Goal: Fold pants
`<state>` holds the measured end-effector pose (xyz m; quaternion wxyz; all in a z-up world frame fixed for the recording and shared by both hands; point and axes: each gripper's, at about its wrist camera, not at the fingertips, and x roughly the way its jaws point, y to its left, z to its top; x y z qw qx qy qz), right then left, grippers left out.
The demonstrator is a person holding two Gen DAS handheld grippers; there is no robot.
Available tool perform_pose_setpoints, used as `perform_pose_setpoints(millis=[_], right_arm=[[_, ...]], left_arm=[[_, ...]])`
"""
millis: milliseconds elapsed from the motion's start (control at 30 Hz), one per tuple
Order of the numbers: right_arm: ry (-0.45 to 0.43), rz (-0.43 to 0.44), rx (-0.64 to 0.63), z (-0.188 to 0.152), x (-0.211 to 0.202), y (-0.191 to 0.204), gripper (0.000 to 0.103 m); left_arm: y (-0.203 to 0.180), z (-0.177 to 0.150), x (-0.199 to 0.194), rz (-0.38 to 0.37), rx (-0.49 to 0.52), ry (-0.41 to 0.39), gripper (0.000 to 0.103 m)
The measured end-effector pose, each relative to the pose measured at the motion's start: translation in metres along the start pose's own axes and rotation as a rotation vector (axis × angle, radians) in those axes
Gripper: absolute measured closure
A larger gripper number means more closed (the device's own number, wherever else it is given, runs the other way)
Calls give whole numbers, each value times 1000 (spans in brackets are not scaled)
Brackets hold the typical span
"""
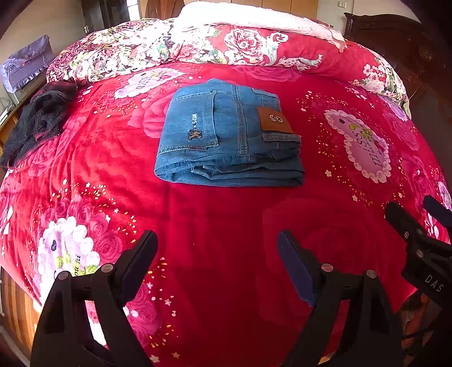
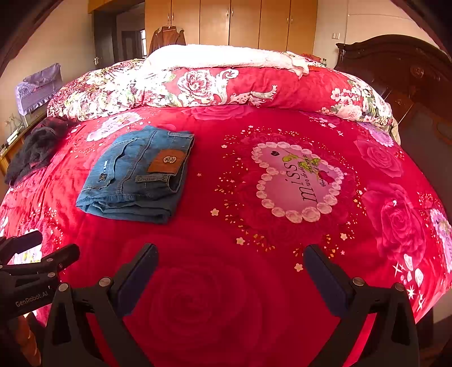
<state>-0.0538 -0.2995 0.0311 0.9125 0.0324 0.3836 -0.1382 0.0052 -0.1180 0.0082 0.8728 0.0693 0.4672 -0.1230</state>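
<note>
Blue jeans (image 1: 228,135) lie folded into a compact stack on the red floral bedspread (image 1: 226,214), brown leather patch on top. They also show in the right wrist view (image 2: 138,175), left of centre. My left gripper (image 1: 217,240) is open and empty, held above the bedspread in front of the jeans, apart from them. My right gripper (image 2: 230,254) is open and empty, to the right of the jeans and nearer the bed's front edge. The right gripper also shows at the right edge of the left wrist view (image 1: 415,209). The left gripper shows at the left edge of the right wrist view (image 2: 53,242).
A rolled floral quilt (image 2: 214,84) with a white blanket (image 2: 220,56) lies across the back of the bed. A dark garment (image 1: 36,121) sits at the bed's left edge. A dark wooden headboard (image 2: 401,67) stands at right. Wardrobes (image 2: 231,22) line the far wall.
</note>
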Motion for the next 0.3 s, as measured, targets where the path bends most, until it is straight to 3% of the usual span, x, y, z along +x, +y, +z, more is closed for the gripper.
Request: perform_pose_setpoints(millis=[300], right_arm=[[7, -4, 6, 0, 2, -2, 0]], left_arm=[[0, 2, 0, 1, -3, 3, 16]])
